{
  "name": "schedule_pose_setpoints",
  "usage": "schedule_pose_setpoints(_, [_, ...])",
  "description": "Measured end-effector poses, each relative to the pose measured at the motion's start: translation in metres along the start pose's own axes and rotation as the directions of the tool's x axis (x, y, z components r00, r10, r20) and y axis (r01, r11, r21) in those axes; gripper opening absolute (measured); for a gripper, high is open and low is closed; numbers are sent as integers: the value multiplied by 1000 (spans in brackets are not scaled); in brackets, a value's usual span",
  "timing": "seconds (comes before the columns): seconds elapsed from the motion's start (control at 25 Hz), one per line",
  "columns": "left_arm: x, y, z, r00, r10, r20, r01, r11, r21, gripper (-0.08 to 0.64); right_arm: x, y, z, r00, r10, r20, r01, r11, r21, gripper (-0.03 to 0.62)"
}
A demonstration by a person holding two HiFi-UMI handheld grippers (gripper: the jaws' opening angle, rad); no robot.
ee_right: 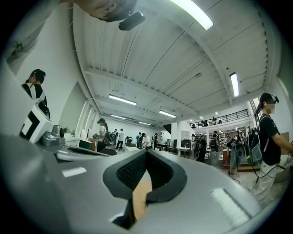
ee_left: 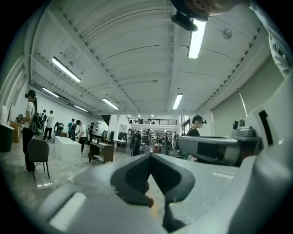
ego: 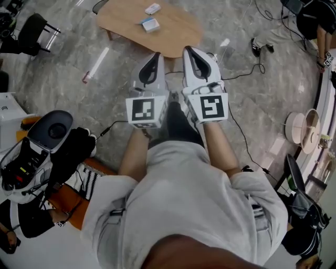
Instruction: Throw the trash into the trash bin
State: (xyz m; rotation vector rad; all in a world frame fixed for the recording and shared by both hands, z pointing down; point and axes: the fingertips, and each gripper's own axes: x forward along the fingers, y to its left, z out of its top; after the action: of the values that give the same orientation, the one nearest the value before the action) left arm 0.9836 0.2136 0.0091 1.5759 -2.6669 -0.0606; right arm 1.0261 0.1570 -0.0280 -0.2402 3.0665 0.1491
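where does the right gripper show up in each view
Head view: the right gripper is just right of centre, jaws shut, pointing up the picture toward the wooden table.
Left gripper view: the right gripper is seen side-on at the right.
Right gripper view: the right gripper fills the bottom centre with its own shut jaws.
Shared landmark: the left gripper, alongside it in all three views.

Small white-and-blue carton (ego: pixel 150 24) and smaller white box (ego: pixel 153 8), flat, apart, on low wooden table (ego: pixel 181 31).
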Motion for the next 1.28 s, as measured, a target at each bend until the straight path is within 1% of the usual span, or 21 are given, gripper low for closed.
schedule_pose_setpoints(0.08, [37,18,-3,1000,13,-10,-13,1000,-3,19,38,-19,-9,1000,13,7,-13,1000,15,8])
schedule_pose_setpoints(0.24, [117,72,-1,995,91,-42,-92,996,-10,19,128,-56,-17,998,61,23,-62,997,46,8])
schedule_pose_setpoints(0.32, [149,91,-1,991,119,-58,-120,993,-17,20,165,-71,-22,996,91,18,-92,994,61,8])
schedule_pose_setpoints(0.4, [172,110,-6,986,149,-71,-150,989,-9,20,198,-79,-31,992,127,4,-127,990,67,8])
schedule_pose_setpoints(0.52, [195,139,-17,977,187,-100,-188,982,-1,20,238,-79,-44,986,165,3,-165,982,97,8])
schedule_pose_setpoints(0.68, [212,176,-31,968,210,-135,-213,977,-4,20,276,-63,-61,978,206,-20,-202,972,123,8])
schedule_pose_setpoints(0.84, [221,219,-39,963,226,-146,-230,973,-13,20,319,-47,-81,975,219,-43,-211,967,144,8])
schedule_pose_setpoints(0.96, [235,260,-51,967,208,-150,-217,975,-43,20,356,-33,-100,975,207,-80,-195,972,133,8])
schedule_pose_setpoints(1.08, [263,308,-79,971,163,-176,-173,984,-47,20,399,-15,-130,969,199,-149,-185,977,105,8])
schedule_pose_setpoints(1.2, [298,357,-125,965,83,-248,-99,994,-53,20,442,3,-173,952,181,-248,-159,981,108,8])
schedule_pose_setpoints(1.28, [314,395,-158,951,31,-308,-57,995,-77,20,472,17,-211,929,158,-334,-124,985,121,8])
